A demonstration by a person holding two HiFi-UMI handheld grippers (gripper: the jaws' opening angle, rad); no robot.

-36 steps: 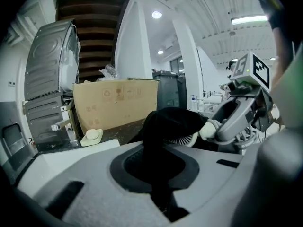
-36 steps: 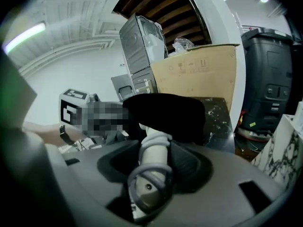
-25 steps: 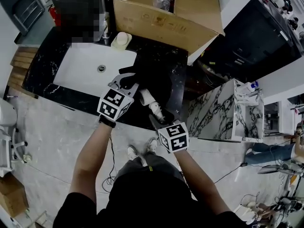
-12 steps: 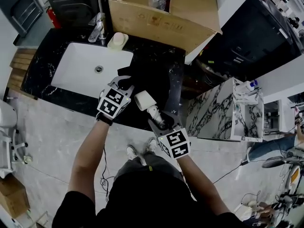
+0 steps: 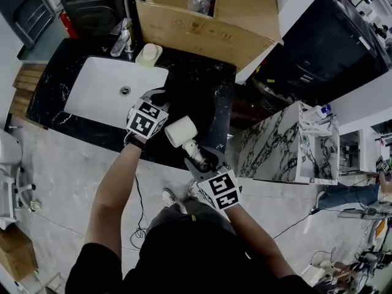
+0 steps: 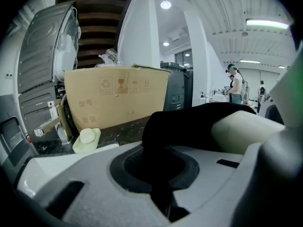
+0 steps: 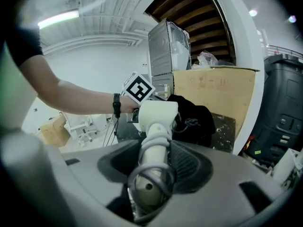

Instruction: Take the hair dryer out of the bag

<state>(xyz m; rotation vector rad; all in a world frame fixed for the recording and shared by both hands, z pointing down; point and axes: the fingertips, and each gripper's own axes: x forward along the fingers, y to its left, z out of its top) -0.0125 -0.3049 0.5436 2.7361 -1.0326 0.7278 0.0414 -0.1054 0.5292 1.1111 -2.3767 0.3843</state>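
Observation:
A white hair dryer (image 5: 181,132) hangs in the air in front of the black counter (image 5: 211,78), clear of the bag. My right gripper (image 5: 197,159) is shut on its handle (image 7: 154,143), with the dryer's head (image 7: 158,113) pointing away from me. A black cloth bag (image 6: 189,126) hangs limp beside the dryer's head. My left gripper (image 5: 160,101) is shut on a fold of that bag (image 5: 177,103). In the left gripper view the cloth is pinched between the jaws of the left gripper (image 6: 160,176), and the dryer (image 6: 244,129) shows at the right.
A white sink (image 5: 104,90) is set in the counter at the left, with a faucet (image 5: 121,38) and a pale soap dish (image 5: 149,54) behind it. A large cardboard box (image 5: 202,23) stands at the back. A marble-faced cabinet (image 5: 288,143) is on the right.
The dryer's head has come fully out of the black bag. My left gripper has drawn the bag away to the left, toward the sink. The right gripper has hardly moved.

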